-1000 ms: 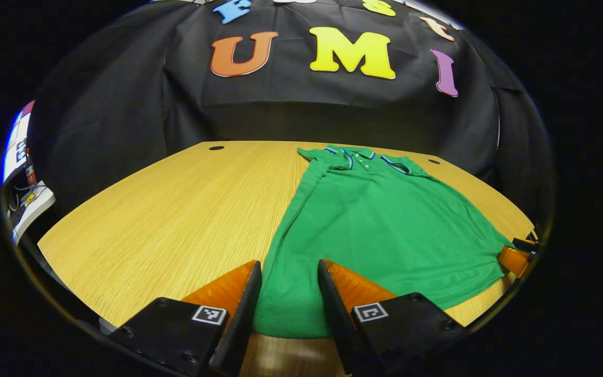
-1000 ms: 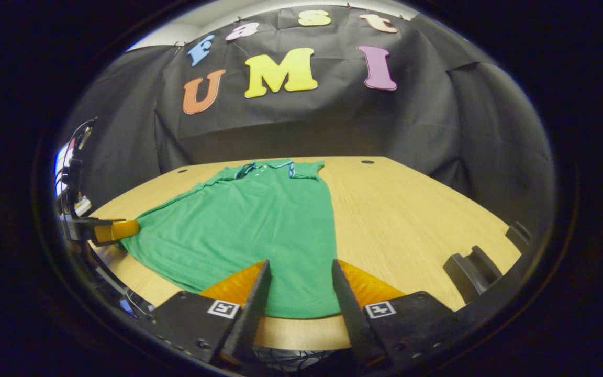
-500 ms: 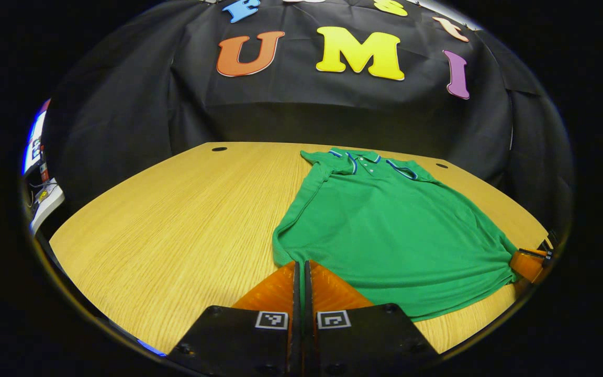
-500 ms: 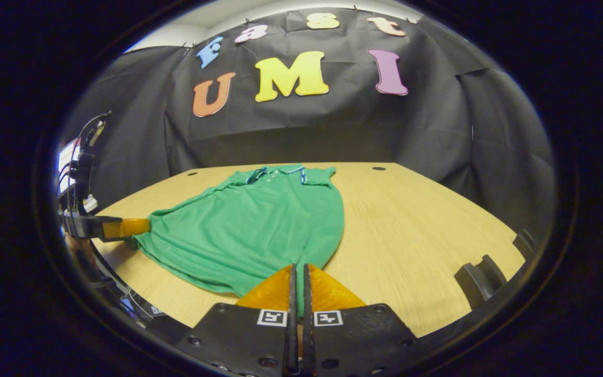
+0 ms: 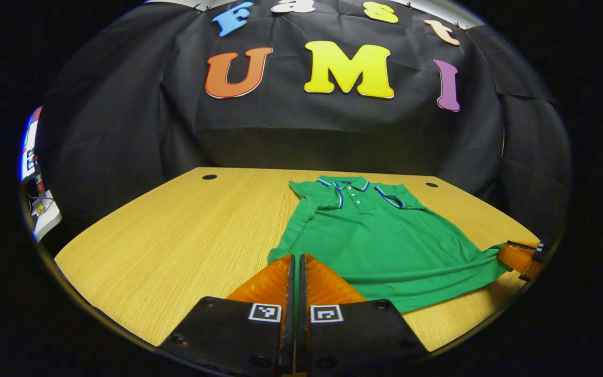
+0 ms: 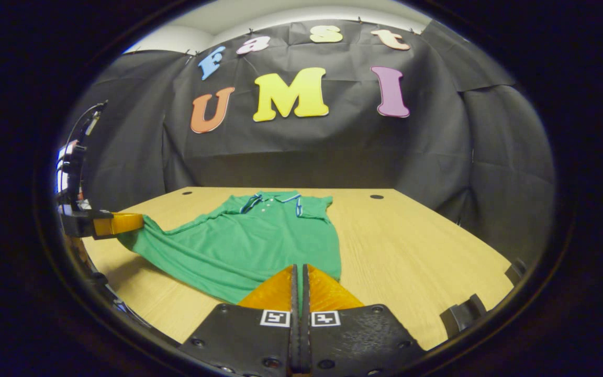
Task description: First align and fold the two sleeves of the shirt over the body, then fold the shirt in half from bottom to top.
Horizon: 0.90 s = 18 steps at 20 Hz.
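Left hand-held gripper (image 5: 296, 262) clamped on near-left hem corner of green shirt (image 5: 380, 241); right hand-held gripper (image 6: 299, 272) clamped on near-right corner. Hem lifted off counter (image 5: 176, 235), collar far. Risk: uneven pull skews fold, thin fabric slips out.

Green shirt (image 5: 385, 241), hem corners lifted

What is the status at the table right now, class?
Left claw shut on shirt hem corner. Right claw shut on other hem corner. Hem lifted off table, collar end flat. Nothing in the way.
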Each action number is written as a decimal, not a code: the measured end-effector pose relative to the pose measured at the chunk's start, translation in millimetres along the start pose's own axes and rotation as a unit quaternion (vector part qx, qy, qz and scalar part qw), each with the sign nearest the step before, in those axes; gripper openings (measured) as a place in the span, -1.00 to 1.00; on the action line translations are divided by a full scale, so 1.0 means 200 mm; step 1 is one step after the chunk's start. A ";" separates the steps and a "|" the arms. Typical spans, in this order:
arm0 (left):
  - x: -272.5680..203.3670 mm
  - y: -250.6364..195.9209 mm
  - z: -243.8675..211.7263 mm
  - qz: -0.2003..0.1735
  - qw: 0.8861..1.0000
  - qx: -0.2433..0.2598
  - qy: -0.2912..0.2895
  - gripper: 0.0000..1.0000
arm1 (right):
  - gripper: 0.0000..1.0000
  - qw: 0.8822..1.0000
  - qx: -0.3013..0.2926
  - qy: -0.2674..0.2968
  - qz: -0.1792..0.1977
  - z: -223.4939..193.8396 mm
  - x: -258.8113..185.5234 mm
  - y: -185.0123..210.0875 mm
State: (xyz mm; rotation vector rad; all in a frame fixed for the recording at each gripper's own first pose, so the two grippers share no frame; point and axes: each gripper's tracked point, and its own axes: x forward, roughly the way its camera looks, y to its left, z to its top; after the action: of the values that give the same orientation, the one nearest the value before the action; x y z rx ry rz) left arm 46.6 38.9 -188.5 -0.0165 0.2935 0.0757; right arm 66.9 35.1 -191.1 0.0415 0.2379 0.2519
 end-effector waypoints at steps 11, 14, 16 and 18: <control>0.37 0.00 0.51 -0.023 0.999 -0.006 -0.044 -0.84 | -0.99 0.995 -0.003 -0.095 -0.038 0.67 0.34 -0.05; 0.49 0.01 0.63 -0.028 0.998 0.010 -0.054 -0.85 | -0.99 0.995 -0.016 -0.099 -0.028 0.81 0.46 -0.04; 0.59 0.01 0.70 -0.032 0.998 0.008 -0.061 -0.84 | -1.00 0.993 -0.017 -0.109 -0.031 0.93 0.55 -0.07; 0.69 0.01 0.77 -0.032 0.997 0.013 -0.065 -0.85 | -1.00 0.992 -0.021 -0.120 -0.041 1.04 0.65 -0.09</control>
State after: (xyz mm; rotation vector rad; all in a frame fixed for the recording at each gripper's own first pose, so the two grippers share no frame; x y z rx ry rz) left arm 223.0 55.2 -82.0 0.0051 0.1639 0.0082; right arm 242.6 47.7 -19.4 0.0210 -0.0054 0.1685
